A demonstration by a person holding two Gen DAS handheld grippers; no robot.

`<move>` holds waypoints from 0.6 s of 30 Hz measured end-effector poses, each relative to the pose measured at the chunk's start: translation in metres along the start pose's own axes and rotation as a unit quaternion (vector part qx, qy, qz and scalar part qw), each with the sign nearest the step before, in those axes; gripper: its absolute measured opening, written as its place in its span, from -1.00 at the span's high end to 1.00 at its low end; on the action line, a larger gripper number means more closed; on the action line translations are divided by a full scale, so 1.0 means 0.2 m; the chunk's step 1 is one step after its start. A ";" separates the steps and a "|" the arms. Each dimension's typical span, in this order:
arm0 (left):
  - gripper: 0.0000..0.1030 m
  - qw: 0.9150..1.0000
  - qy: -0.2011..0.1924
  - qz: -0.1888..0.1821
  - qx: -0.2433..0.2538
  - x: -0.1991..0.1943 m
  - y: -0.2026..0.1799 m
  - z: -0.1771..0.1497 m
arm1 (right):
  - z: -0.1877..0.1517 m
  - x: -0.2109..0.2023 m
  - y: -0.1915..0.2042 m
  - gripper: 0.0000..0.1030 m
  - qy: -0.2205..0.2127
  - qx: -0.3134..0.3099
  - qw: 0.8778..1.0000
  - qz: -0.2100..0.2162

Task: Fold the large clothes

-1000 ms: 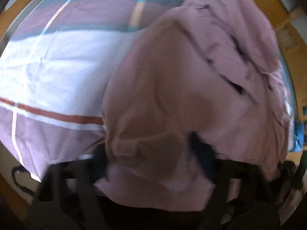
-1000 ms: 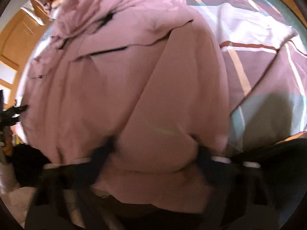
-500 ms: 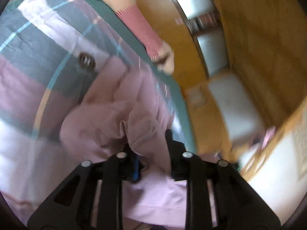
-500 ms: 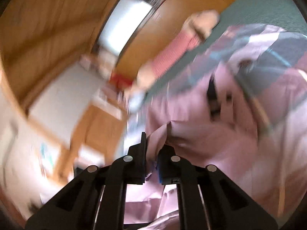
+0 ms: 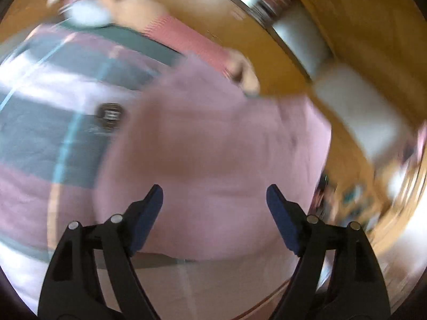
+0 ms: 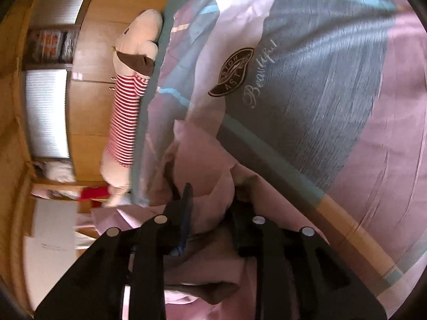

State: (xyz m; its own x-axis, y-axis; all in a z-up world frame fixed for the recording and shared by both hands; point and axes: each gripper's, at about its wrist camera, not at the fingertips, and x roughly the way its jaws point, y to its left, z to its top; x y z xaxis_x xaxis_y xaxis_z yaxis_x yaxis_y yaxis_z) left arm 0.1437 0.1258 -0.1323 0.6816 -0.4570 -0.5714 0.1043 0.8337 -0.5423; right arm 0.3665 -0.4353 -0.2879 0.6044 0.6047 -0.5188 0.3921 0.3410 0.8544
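Note:
A large pink garment [image 5: 218, 144] lies spread on the striped bed cover [image 5: 48, 133]. My left gripper [image 5: 214, 197] is open and empty above it, its blue-padded fingers wide apart. In the right wrist view my right gripper [image 6: 210, 200] is partly closed around a bunched fold of the pink garment [image 6: 202, 165], which fills the gap between the fingers. The left wrist view is blurred.
A long plush toy in a red-striped shirt [image 6: 128, 101] lies along the bed's far edge; it also shows in the left wrist view [image 5: 192, 37]. Wooden cabinets and shelves [image 6: 53, 80] stand beyond the bed. The cover bears a dark oval logo [image 6: 232, 72].
My left gripper has opened and let go of the garment, which now lies flat on the bed. My right gripper has opened slightly but still has fabric in it.

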 end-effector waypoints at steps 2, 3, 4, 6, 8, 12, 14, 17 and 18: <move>-0.61 0.998 0.024 0.021 0.047 0.09 -0.12 -0.05 | -0.01 -0.13 0.08 -0.22 -0.021 -0.024 0.999 0.009; -0.66 0.998 0.036 0.023 0.054 0.15 -0.14 -0.07 | -0.04 -0.22 0.14 -0.74 -0.056 -0.051 0.997 -0.007; -0.67 0.997 0.046 0.028 0.059 0.18 -0.15 -0.08 | -0.06 -0.30 0.19 -0.97 -0.091 -0.074 0.993 -0.027; -0.67 0.994 0.057 0.067 0.072 0.28 -0.16 -0.13 | -0.18 -0.47 0.33 -0.97 -0.138 -0.160 0.977 -0.031; -0.67 0.991 0.057 0.093 0.075 0.37 -0.12 -0.13 | -0.41 -0.56 0.50 -0.95 -0.122 -0.276 0.953 -0.026; -0.67 0.988 0.036 0.137 0.056 0.47 -0.08 -0.09 | -0.97 -0.51 0.68 -0.66 -0.034 -0.472 0.880 -0.040; -0.67 0.986 0.022 0.154 0.058 0.46 -0.09 -0.09 | -1.25 -0.38 0.72 -0.48 0.022 -0.547 0.835 -0.056; -0.67 0.984 0.015 0.167 0.060 0.42 -0.08 -0.10 | -1.53 -0.09 0.73 -0.27 0.070 -0.620 0.774 -0.108; -0.67 0.983 0.012 0.172 0.060 0.41 -0.08 -0.09 | -1.55 0.01 0.74 -0.27 0.064 -0.630 0.762 -0.134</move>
State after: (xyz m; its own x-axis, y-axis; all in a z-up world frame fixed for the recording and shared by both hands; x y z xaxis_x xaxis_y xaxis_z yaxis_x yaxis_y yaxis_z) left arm 0.1847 0.0695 -0.1818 0.6739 -0.1479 -0.7239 -0.0440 0.9700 -0.2392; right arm 0.2097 -0.1604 -0.1526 0.5161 0.4285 -0.7416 -0.5354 0.8373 0.1112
